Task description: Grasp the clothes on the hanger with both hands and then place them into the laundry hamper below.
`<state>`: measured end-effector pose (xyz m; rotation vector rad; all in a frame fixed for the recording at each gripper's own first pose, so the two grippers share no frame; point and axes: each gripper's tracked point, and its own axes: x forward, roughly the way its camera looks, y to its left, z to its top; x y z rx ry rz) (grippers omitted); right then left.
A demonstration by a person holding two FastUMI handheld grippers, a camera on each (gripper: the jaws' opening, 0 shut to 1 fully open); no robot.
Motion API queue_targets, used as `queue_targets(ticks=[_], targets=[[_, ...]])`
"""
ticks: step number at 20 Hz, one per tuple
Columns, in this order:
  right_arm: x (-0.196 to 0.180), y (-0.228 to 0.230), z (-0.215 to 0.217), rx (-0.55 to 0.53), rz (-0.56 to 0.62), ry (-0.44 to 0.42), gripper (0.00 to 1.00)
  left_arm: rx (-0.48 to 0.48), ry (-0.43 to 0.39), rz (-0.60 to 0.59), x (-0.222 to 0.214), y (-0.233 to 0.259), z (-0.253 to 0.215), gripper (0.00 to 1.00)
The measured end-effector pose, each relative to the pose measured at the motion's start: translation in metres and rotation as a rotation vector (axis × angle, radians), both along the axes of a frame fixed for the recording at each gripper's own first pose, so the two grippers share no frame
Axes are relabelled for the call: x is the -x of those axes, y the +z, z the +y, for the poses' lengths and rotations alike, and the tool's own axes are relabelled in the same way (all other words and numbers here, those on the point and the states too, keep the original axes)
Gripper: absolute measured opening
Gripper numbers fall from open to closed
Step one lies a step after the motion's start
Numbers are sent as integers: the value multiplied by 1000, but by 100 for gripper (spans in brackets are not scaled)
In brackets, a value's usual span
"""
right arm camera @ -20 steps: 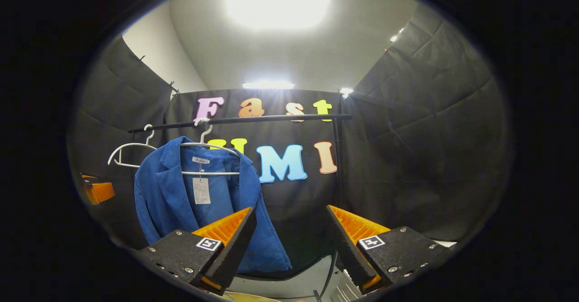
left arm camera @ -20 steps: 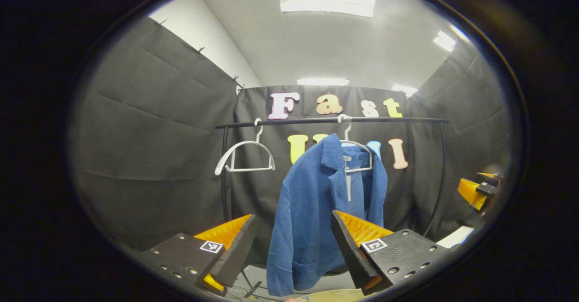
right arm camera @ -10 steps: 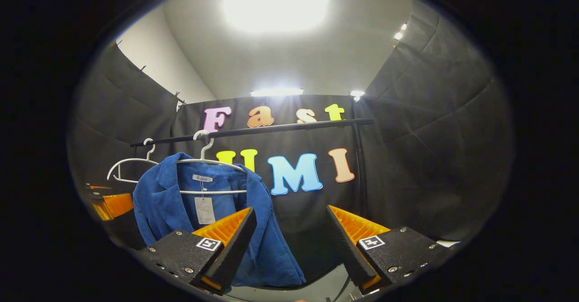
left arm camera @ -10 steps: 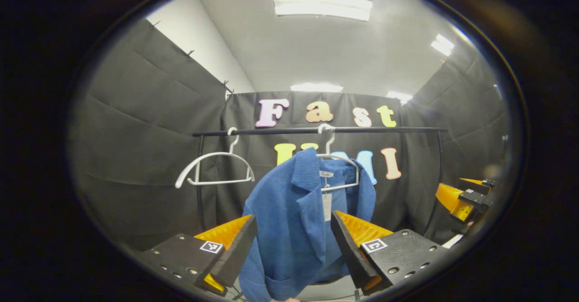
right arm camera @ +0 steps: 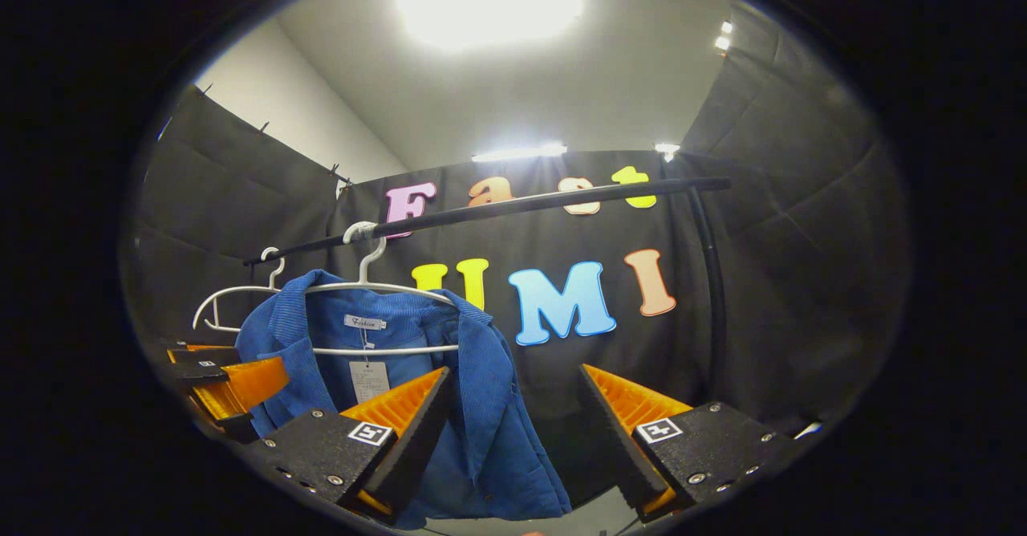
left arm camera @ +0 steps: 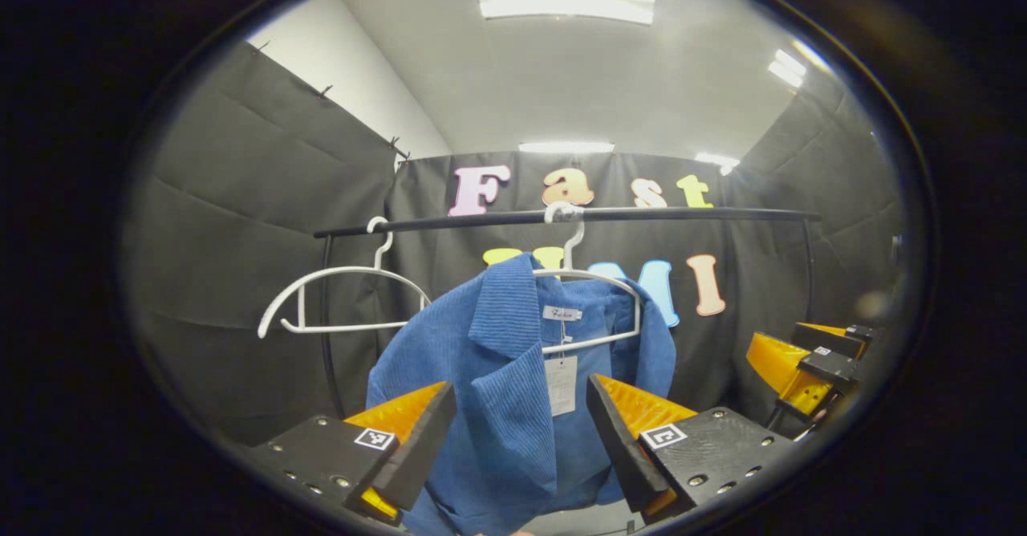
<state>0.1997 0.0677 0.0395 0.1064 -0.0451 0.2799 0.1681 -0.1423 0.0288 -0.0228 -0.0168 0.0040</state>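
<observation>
Ribbed blue corduroy jacket (left arm camera: pixel 513 391) hangs on one of two white wire hangers (left arm camera: pixel 590 295) along the black rail (left arm camera: pixel 562 217).
Your left gripper (left arm camera: pixel 520 432) and right gripper (right arm camera: pixel 512 420) both gape wide, holding nothing; the second hanger (left arm camera: pixel 337 299) hangs bare beside the jacket.

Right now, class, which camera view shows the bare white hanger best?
The left gripper view: the bare white hanger hangs whole on the rail, beside the blue jacket. In the right gripper view the jacket covers part of the hanger.
</observation>
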Motion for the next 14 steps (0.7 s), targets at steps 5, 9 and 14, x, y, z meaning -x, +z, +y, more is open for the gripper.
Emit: queue_targets(ticks=[5, 9, 14], targets=[[-34, -6, 15, -34, 24, 58, 94, -31, 83, 41, -31, -16, -3, 94], [-60, -19, 33, -38, 56, 103, 94, -52, 180, 77, -47, -33, 4, 99], [-90, -32, 54, -44, 81, 143, 94, -79, 245, 124, -64, -54, 13, 99]])
